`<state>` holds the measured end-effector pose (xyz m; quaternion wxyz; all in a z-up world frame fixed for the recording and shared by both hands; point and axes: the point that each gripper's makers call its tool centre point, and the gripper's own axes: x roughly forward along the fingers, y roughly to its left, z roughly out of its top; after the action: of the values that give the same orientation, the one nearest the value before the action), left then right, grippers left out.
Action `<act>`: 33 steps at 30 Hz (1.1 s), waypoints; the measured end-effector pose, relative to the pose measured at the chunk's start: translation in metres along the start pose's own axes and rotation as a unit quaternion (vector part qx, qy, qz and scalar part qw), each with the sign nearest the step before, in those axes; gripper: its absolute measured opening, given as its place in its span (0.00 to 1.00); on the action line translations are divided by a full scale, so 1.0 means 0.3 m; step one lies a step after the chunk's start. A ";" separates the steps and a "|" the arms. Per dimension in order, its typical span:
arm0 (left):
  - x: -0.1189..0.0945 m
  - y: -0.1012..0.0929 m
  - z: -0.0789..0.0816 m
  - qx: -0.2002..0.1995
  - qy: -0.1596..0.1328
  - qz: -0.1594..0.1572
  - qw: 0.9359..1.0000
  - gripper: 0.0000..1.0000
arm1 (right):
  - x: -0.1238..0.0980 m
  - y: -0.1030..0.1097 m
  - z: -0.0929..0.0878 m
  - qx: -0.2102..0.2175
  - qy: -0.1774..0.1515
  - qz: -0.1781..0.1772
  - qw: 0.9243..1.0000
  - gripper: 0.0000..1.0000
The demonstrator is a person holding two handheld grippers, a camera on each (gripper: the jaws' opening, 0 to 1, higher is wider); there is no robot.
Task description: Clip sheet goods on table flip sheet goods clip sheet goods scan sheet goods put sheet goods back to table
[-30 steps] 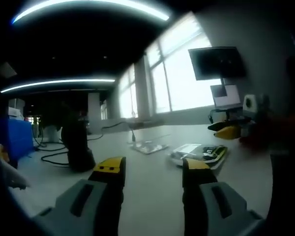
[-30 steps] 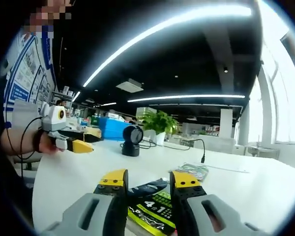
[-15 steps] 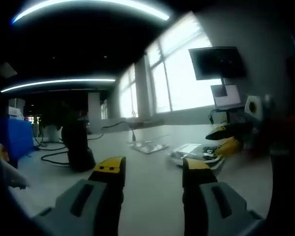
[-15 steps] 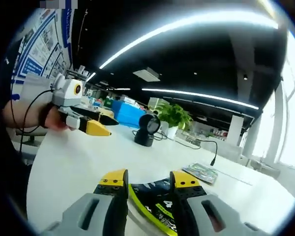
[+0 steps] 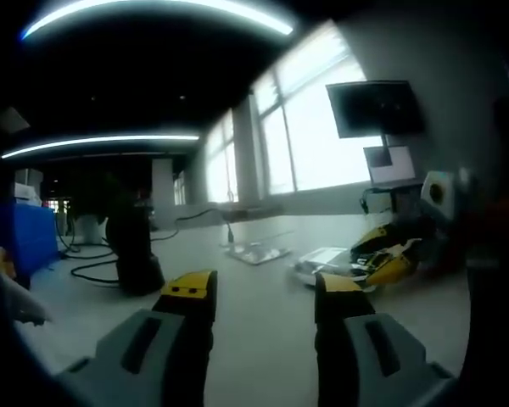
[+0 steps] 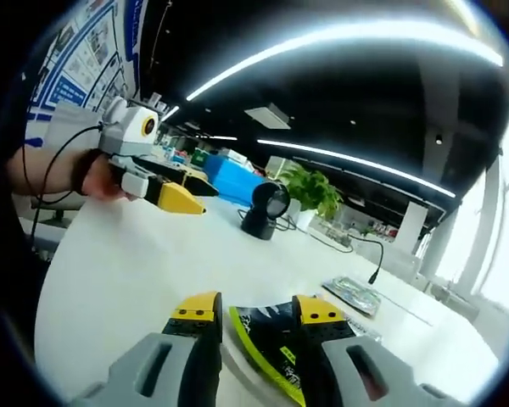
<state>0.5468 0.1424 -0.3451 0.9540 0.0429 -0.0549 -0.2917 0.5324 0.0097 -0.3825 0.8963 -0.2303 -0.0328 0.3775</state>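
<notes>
Over the last second the right hand-held gripper [image 6: 256,312] has tilted the black-and-green printed sheet packet [image 6: 271,343] up off the white desk [image 6: 110,280], its jaws apparently pinching it, so the flip seems underway, while the left hand-held gripper [image 5: 263,292] stays open and empty.

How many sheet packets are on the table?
2: a black-and-green packet between the right gripper's jaws, and a flat packet farther along the table. Others may be hidden.

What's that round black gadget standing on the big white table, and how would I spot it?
Start at the white table. Past the yellow-tipped left gripper, find the leafy green plant; just in front of it stands the black scanner, also visible in the left gripper view. Unlike the flat packets lying nearby, it stands upright with a round head on a base.
</notes>
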 end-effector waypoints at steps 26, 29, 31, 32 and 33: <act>-0.001 -0.006 -0.001 -0.001 0.002 0.000 1.000 0.38 | 0.014 0.030 -0.065 0.043 0.047 0.006 0.998 0.03; -0.001 -0.007 -0.002 -0.001 0.003 -0.001 1.000 0.38 | 0.014 0.030 -0.068 0.043 0.049 0.004 0.998 0.00; 0.000 -0.007 -0.003 -0.001 0.003 -0.001 1.000 0.38 | 0.012 0.027 -0.066 0.049 0.049 0.003 0.998 0.00; 0.000 -0.008 -0.004 0.000 0.004 -0.001 1.000 0.38 | 0.011 0.023 -0.064 0.053 0.048 0.002 0.997 0.00; 0.000 -0.008 -0.004 0.000 0.004 -0.001 1.000 0.38 | 0.010 0.021 -0.062 0.055 0.046 0.000 0.997 0.00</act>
<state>0.5456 0.1404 -0.3467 0.9538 0.0442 -0.0507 -0.2927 0.5346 0.0082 -0.4021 0.9081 -0.1977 0.0297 0.3680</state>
